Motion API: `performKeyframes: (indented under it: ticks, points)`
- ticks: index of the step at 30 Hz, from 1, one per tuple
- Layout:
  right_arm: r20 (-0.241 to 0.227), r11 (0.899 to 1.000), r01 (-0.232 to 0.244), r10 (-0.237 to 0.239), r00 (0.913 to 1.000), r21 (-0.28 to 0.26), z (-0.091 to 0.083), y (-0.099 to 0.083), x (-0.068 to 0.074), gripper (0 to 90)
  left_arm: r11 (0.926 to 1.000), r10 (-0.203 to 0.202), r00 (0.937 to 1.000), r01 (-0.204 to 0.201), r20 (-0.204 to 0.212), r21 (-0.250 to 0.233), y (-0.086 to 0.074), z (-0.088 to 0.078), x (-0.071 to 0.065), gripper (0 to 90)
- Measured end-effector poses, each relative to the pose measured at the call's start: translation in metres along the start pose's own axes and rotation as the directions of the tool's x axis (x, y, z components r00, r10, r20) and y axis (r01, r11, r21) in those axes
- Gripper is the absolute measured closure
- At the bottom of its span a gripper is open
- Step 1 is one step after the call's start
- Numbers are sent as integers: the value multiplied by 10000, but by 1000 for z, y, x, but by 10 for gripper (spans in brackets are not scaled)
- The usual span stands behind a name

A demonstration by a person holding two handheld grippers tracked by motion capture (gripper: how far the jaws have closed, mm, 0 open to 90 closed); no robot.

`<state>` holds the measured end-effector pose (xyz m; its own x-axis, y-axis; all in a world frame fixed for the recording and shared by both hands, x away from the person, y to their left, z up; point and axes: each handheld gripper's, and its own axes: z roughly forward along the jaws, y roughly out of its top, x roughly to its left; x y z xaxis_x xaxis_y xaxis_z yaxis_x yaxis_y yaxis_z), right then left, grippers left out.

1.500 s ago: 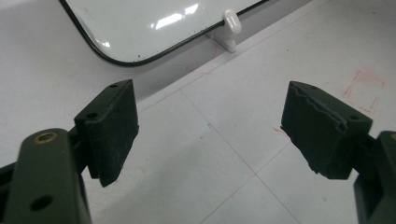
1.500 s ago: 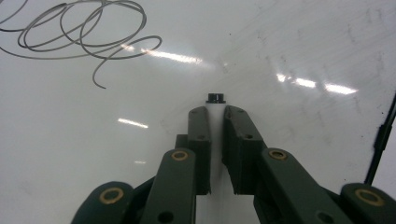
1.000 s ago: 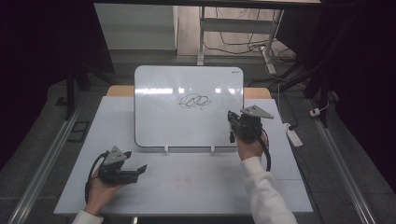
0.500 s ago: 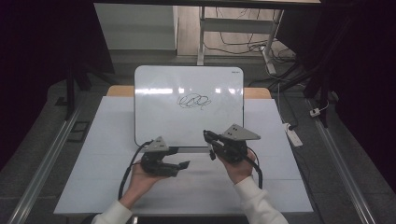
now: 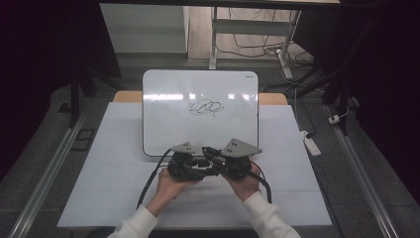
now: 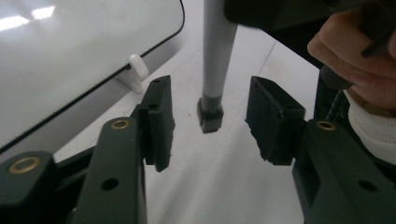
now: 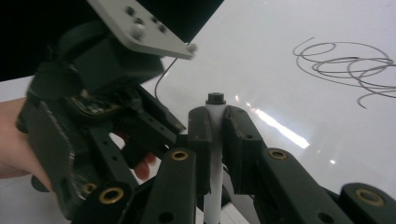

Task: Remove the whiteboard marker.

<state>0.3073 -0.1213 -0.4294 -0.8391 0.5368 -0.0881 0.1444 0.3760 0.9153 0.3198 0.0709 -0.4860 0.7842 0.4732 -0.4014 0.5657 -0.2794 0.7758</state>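
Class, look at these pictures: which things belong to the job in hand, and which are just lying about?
In the job:
- marker, clamped in the right gripper
- left gripper, jaws closing around the marker's end, pads not touching
- whiteboard with its scribble

Lying about:
- power strip beside the table
- cables on the floor behind

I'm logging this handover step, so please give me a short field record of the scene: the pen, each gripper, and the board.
pen: white marker, dark cap end between the left jaws
right gripper: shut on the marker barrel
left gripper: jaws have just been closing, pads either side of the cap end, not touching it
whiteboard: propped on the table, black scribble near its middle
hands: close together in front of the board
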Motion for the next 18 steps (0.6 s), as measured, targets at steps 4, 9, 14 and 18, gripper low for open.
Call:
performKeyframes:
  ticks: [4,9,14,18]
  points:
    - [-40,9990,411,-410,9991,176,2,1,5,810,9998,-110,9999,108,99,168,0,3,1,591]
    - [-179,9964,773,-767,9969,337,4,2,9,810,9993,-149,9995,140,268,334,-1,7,2,661]
    - [-208,9951,916,-909,9956,368,4,2,10,810,9991,-186,9994,175,285,385,-3,9,2,733]
    - [-232,9940,1005,-995,9948,436,4,2,11,810,9991,-187,9993,175,327,390,-3,10,2,752]
